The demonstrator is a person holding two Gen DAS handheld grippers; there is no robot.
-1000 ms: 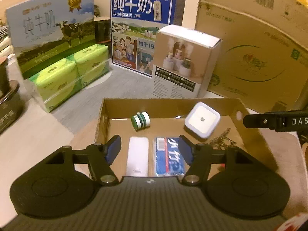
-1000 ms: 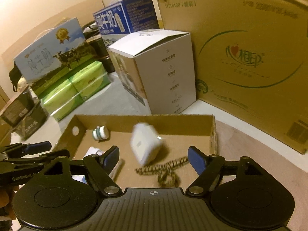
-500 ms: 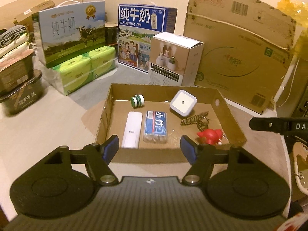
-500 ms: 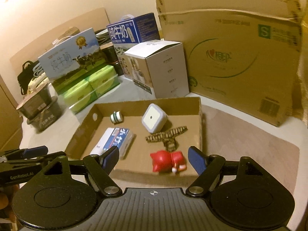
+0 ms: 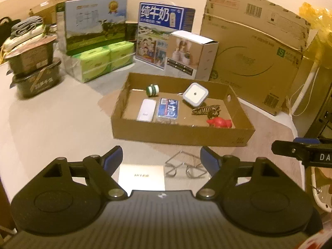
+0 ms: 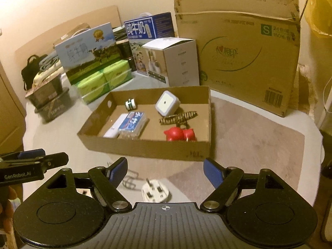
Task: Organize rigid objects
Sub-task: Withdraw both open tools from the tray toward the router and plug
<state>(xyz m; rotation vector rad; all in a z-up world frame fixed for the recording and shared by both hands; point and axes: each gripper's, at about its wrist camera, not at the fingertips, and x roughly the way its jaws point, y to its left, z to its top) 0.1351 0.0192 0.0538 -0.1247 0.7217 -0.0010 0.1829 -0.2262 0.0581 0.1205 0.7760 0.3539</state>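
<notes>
A shallow cardboard tray [image 5: 178, 132] [image 6: 145, 147] holds a green-white spool [image 5: 153, 89], a white bar [image 5: 146, 110], a blue packet [image 5: 168, 108], a white square night light [image 5: 195, 94] [image 6: 167, 103], a striped clip [image 5: 206, 110] and a red toy [image 5: 220, 122] [image 6: 180, 134]. My left gripper [image 5: 160, 158] hangs in front of the tray, jaws opening, nothing between them. Under it lie a flat white box [image 5: 141, 176] and a wire clip [image 5: 184, 167]. My right gripper [image 6: 165, 169] is open and empty above a white wall plug [image 6: 156, 193].
Milk cartons [image 5: 166, 33], green tissue packs [image 5: 101, 61], a white product box [image 5: 192, 54] and a large cardboard box [image 5: 255, 49] stand behind the tray. Dark food tubs [image 5: 35, 70] are stacked at the left. A brown mat [image 6: 249, 145] lies right of the tray.
Both grippers have pulled back from over the tray to in front of it. The left jaws have spread wider. The flat white box, wire clip and plug have come into view.
</notes>
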